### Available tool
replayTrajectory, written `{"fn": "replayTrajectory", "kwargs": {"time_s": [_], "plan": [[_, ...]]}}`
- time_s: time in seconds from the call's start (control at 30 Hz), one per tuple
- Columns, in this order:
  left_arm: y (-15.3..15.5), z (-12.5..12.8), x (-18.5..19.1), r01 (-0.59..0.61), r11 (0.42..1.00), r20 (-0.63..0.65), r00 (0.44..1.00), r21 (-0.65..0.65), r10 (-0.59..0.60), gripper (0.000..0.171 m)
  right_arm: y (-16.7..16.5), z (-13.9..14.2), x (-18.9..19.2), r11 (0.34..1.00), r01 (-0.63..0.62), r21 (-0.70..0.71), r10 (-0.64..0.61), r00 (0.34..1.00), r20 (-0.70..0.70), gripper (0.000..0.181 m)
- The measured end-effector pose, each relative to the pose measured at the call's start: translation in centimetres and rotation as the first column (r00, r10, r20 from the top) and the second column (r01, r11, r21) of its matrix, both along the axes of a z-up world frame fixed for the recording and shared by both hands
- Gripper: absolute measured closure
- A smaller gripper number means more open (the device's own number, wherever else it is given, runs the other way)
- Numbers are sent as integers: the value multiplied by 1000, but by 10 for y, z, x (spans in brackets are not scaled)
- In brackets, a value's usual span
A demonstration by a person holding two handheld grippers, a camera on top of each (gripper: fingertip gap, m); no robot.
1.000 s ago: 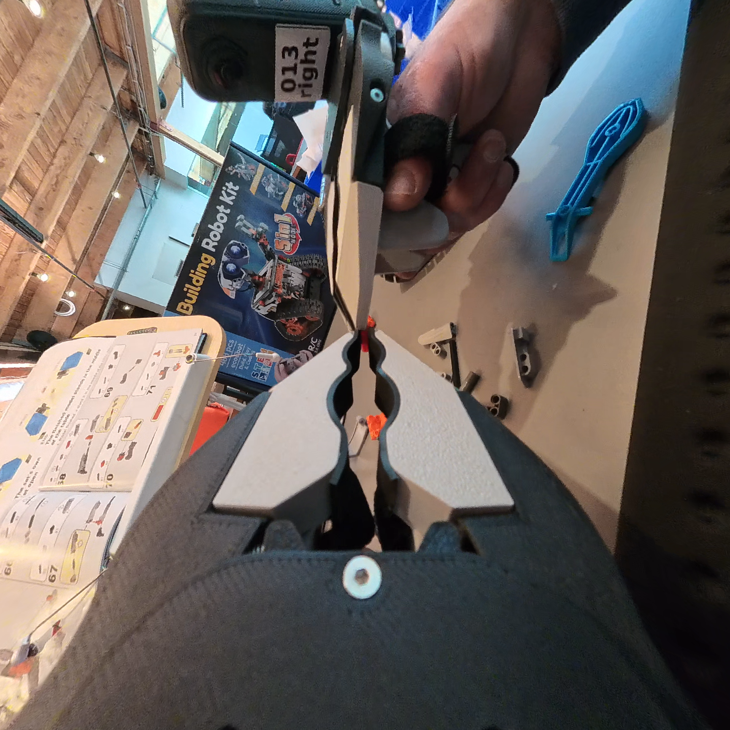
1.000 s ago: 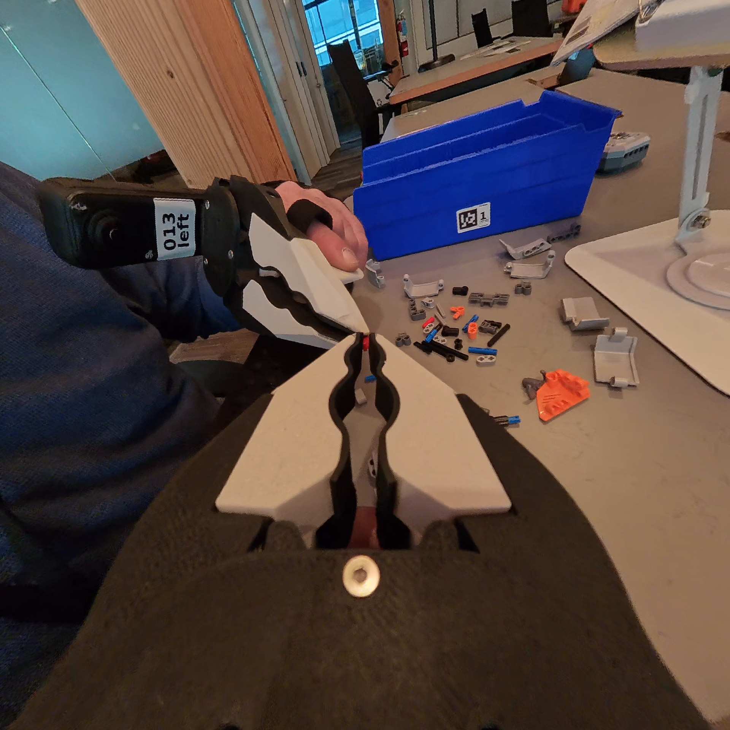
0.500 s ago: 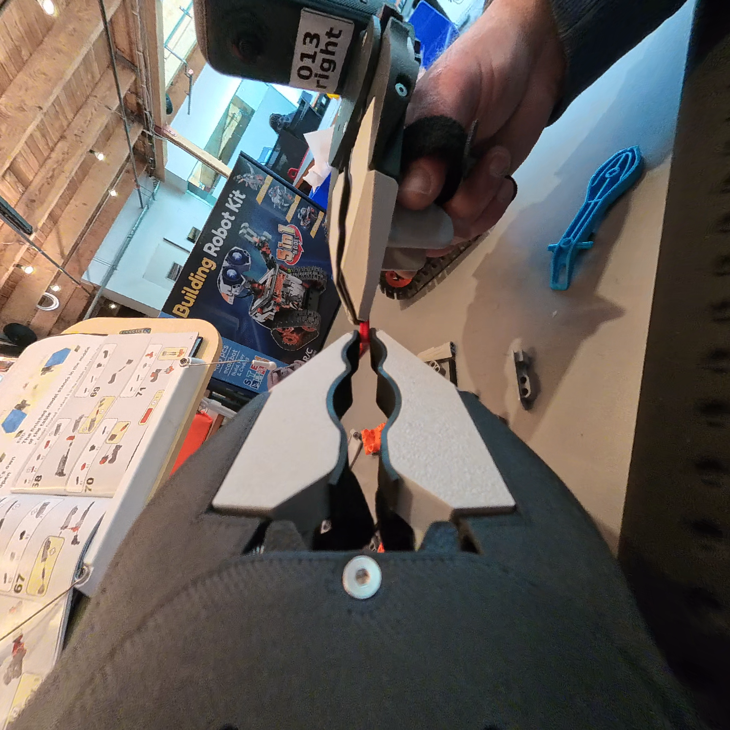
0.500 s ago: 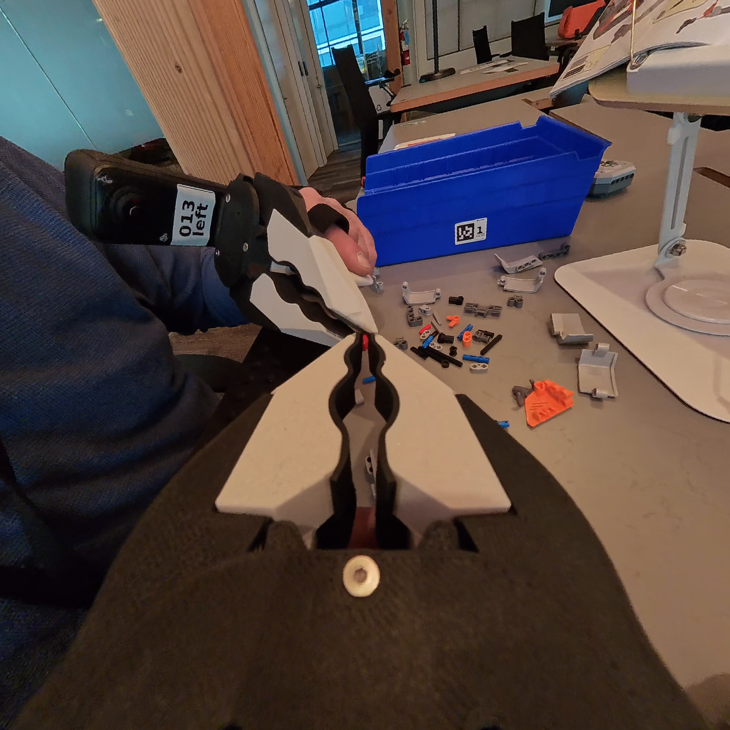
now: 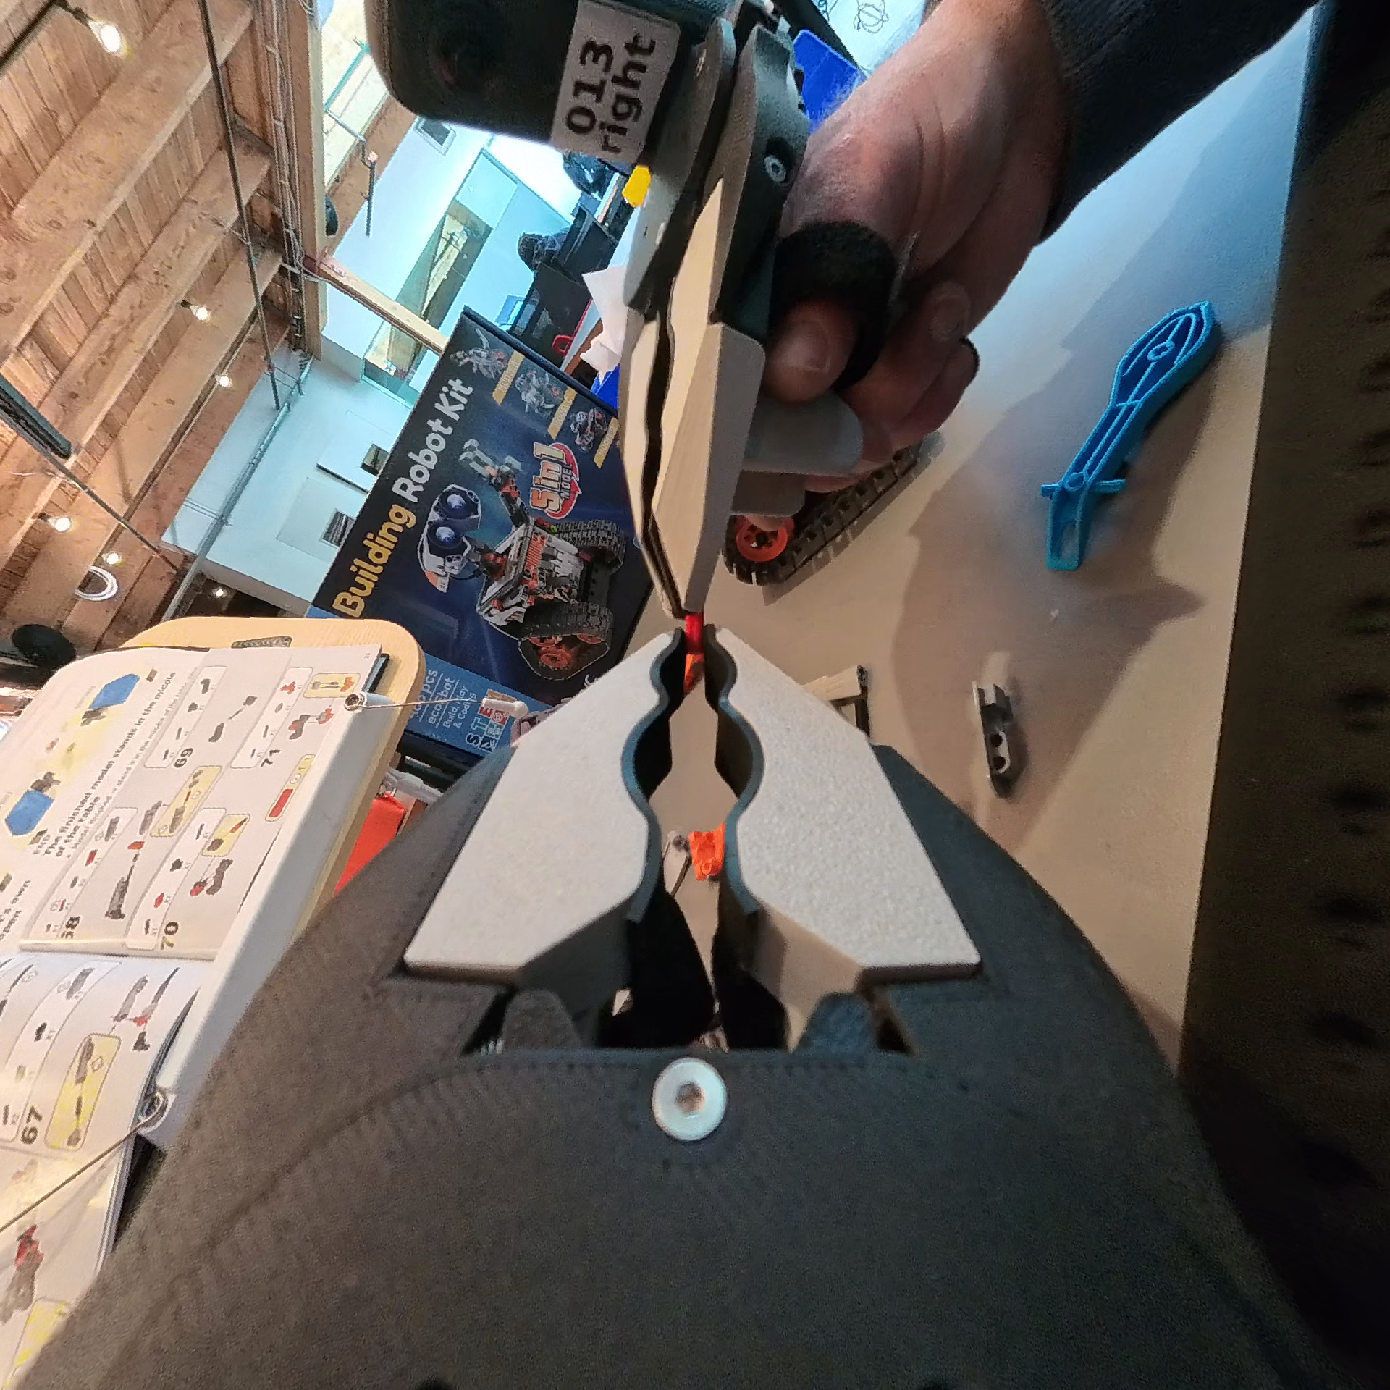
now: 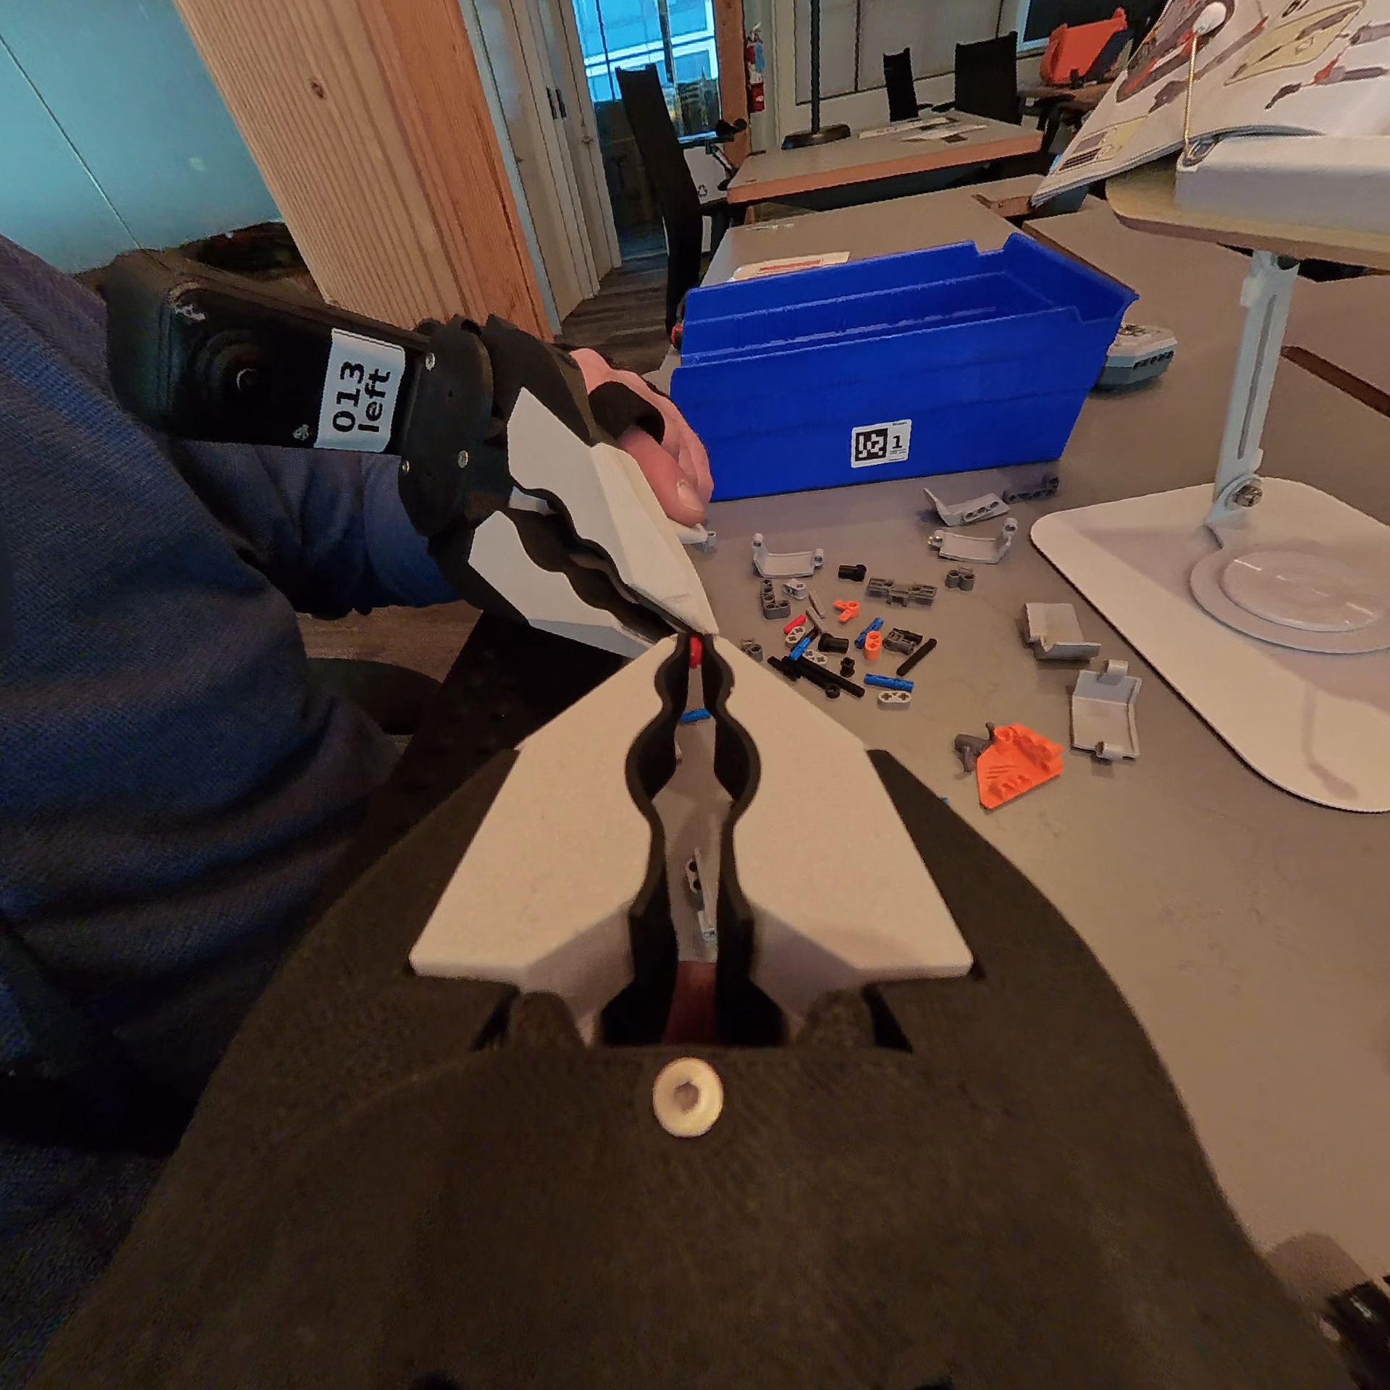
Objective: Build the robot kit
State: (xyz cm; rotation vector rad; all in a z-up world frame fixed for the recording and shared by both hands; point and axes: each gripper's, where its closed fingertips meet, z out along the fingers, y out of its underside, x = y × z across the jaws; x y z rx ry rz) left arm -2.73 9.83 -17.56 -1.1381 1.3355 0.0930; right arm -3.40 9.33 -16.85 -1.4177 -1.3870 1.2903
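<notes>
Grippers meet tip to tip: left gripper (image 5: pixel 693 656) and right gripper (image 6: pixel 693 653) both pinch one small red pin (image 5: pixel 693 629) between nearly closed jaws. Since a second ago both have lifted slightly; the loose parts (image 6: pixel 842 639) lie beyond the tips.

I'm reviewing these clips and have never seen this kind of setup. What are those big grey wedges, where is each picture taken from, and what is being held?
No robot: a person holds two hand grippers, each with its own camera looking along its grey fingers. In the left wrist view, the left gripper pinches a small red pin; the right gripper meets it from above. The right wrist view shows the right gripper closed on the same pin. On the grey table lie small building parts, a blue bin and a booklet stand.
</notes>
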Motion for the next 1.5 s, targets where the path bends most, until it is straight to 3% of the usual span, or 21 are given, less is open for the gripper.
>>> {"fn": "replayTrajectory", "kwargs": {"time_s": [0.17, 0.23, 0.33, 0.43, 0.57, 0.77, 0.93, 1.17, 1.37, 1.5], "plan": [[-1, -3, 7, 16, 996, 31, 999, -88, -13, 168, 0, 1, 9, 999, 11, 33, -12, 1000, 19, 181], [-2, -8, 7, 25, 984, 34, 999, -176, -19, 157, 4, 3, 16, 997, 43, 63, -44, 999, 24, 181], [-8, -41, 9, 35, 900, -27, 998, -435, -51, 148, 9, 6, 29, 994, 73, 80, -75, 997, 28, 181], [-14, -68, 12, 2, 826, -111, 991, -563, -78, 146, 12, -1, 38, 992, 88, 91, -93, 994, 54, 181], [-12, -94, 17, -67, 785, -220, 971, -616, -89, 145, 8, -16, 44, 994, 77, 79, -84, 992, 94, 181], [-11, -119, 25, -117, 732, -277, 956, -671, -101, 165, 4, -25, 50, 995, 66, 81, -74, 991, 110, 181], [-6, -113, 30, -80, 779, -241, 966, -622, -94, 166, 3, -30, 55, 994, 60, 88, -70, 991, 118, 181], [-4, -60, 40, 97, 889, -15, 993, -447, -116, 166, -7, -28, 54, 991, 30, 133, -43, 994, 100, 181], [-10, -38, 40, 151, 933, 43, 988, -327, -145, 166, -11, -32, 52, 986, 15, 169, -35, 993, 117, 181], [-11, -34, 39, 162, 935, 60, 987, -316, -151, 167, -13, -27, 50, 982, 14, 187, -32, 995, 95, 181]]}}
